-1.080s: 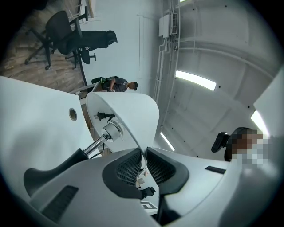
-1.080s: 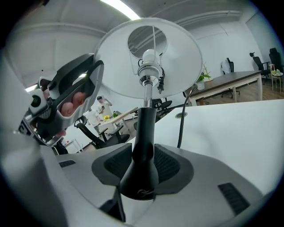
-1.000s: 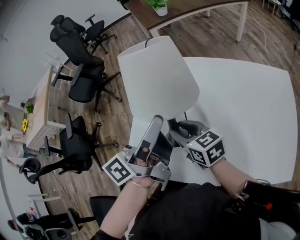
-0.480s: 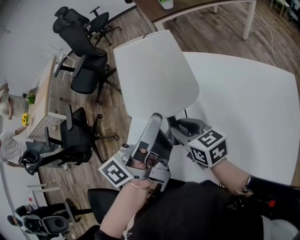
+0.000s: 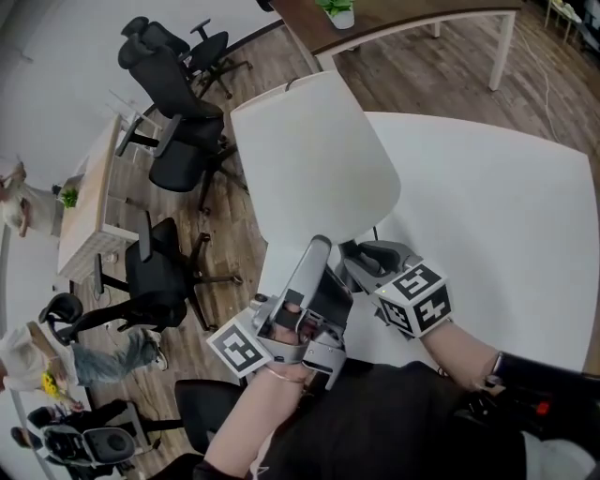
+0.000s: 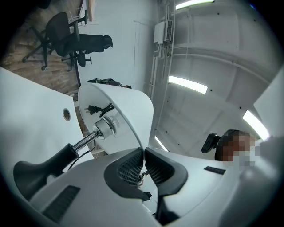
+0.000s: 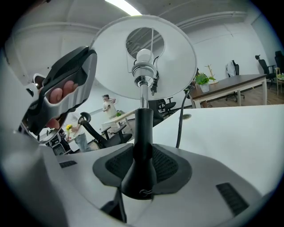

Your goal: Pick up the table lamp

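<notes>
The table lamp has a wide white shade (image 5: 314, 159) on a chrome rod with a black lower stem (image 7: 143, 146). It is over the near left part of the white table (image 5: 487, 206). My left gripper (image 5: 319, 246) reaches up from below and is shut on the shade's lower rim (image 6: 120, 111), the thin edge pinched between its pads (image 6: 133, 166). My right gripper (image 5: 361, 255) is shut on the black stem, which stands between its pads (image 7: 166, 166). The bulb socket (image 7: 143, 66) shows inside the shade. The lamp's black cord (image 7: 179, 128) hangs down to the table.
Black office chairs (image 5: 169, 141) stand on the wood floor left of the table, beside a light wooden desk (image 5: 89, 202). A brown table with a potted plant (image 5: 336, 9) is at the far side. People (image 5: 56, 356) are at the left edge.
Both grippers and the lamp keep nearly the same places. A person at the left edge has moved toward the bottom of the picture.
</notes>
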Available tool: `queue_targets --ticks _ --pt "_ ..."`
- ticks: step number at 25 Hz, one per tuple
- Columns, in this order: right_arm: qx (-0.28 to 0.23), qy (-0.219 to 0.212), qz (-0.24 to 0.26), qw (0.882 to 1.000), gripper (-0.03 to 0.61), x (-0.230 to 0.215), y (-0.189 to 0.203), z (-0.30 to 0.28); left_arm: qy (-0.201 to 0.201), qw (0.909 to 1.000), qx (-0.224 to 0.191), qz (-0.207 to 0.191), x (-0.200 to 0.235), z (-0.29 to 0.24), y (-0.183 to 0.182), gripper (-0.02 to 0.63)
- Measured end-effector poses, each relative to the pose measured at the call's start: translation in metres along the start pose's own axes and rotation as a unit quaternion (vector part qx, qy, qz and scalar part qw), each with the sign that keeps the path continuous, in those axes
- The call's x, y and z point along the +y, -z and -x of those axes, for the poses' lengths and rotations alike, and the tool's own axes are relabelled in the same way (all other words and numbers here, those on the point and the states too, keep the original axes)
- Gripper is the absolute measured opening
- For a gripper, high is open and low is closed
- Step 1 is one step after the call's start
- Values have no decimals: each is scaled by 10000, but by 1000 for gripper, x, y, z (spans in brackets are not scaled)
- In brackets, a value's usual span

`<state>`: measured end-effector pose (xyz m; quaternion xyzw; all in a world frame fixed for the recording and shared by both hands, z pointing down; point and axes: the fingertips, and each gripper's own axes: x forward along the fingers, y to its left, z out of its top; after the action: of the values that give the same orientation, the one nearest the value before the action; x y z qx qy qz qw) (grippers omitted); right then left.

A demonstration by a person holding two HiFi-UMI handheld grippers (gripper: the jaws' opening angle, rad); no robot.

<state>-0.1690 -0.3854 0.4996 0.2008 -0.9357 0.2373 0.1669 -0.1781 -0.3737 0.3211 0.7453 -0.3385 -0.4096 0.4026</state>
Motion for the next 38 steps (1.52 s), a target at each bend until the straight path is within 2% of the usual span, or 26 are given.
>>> queue_targets --ticks 8,15,20,27,34,38 --pt "-134 218 65 9997 143 21 7 12 201 9995 236 -4 -21 22 14 25" --pt "-387 506 195 9978 143 49 3 37 483 9975 496 -158 -60 45 28 25" --pt "-497 484 199 9974 143 84 11 50 666 9951 649 -344 -88 72 41 25" --pt "-663 584 391 9953 143 136 16 82 951 9928 599 -407 -139 111 50 23" --pt "-764 668 458 9938 143 190 40 106 1173 9890 754 -498 -179 164 72 23" --pt "-870 702 553 9922 143 224 54 109 1365 9846 832 -709 -196 202 78 23"
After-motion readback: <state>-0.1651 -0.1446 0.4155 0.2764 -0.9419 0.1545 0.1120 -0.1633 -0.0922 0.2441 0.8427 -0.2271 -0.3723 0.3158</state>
